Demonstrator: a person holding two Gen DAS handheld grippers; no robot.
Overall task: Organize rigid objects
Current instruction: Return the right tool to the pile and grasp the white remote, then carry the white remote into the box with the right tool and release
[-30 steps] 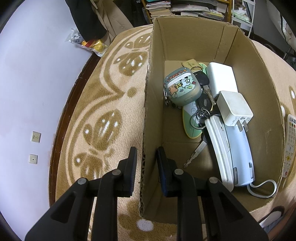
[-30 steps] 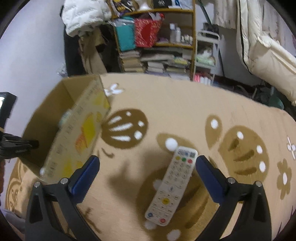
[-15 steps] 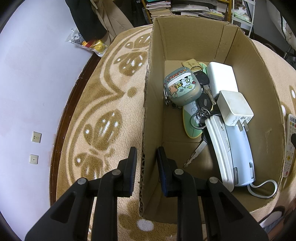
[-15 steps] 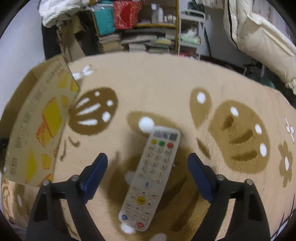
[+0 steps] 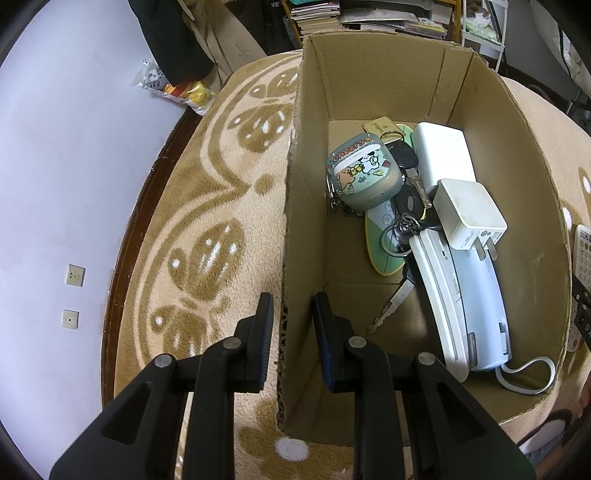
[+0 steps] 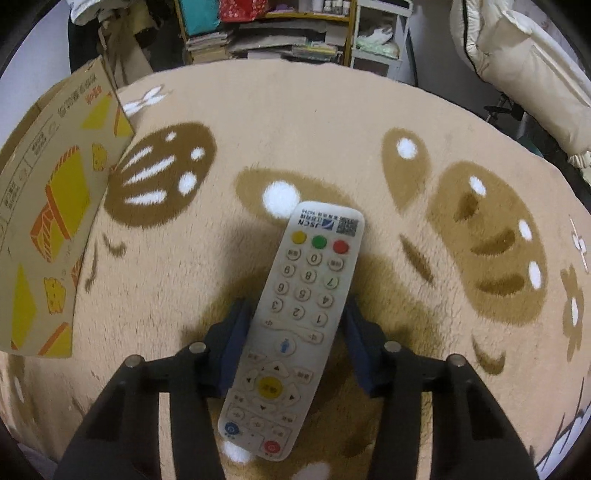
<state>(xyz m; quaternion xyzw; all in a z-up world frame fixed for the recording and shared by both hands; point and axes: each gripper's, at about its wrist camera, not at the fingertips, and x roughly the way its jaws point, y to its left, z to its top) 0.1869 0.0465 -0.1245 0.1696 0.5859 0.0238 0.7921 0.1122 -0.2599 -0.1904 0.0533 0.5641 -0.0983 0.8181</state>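
Note:
A white remote control point(image 6: 299, 325) lies flat on the beige patterned blanket point(image 6: 258, 110). My right gripper point(image 6: 297, 314) has its two blue-padded fingers against the remote's two long sides, closed on it. My left gripper point(image 5: 291, 325) is shut on the left wall of the open cardboard box point(image 5: 291, 221), one finger outside and one inside. The box holds a white telephone point(image 5: 465, 295), a white charger point(image 5: 469, 214), a white power bank point(image 5: 443, 155), keys point(image 5: 402, 206), a cartoon earbud case point(image 5: 364, 177) and a green remote point(image 5: 384, 240).
The box's printed outer side point(image 6: 55, 206) stands at the left of the right wrist view. The white remote's edge shows past the box's right wall point(image 5: 583, 254). A bookshelf point(image 6: 269, 33) and a padded jacket point(image 6: 524, 66) stand beyond the blanket. A snack bag point(image 5: 177, 88) lies by the wall.
My right gripper dropped down over the white remote and its fingers closed in from wide open to the remote's sides. My left gripper and the box have not moved.

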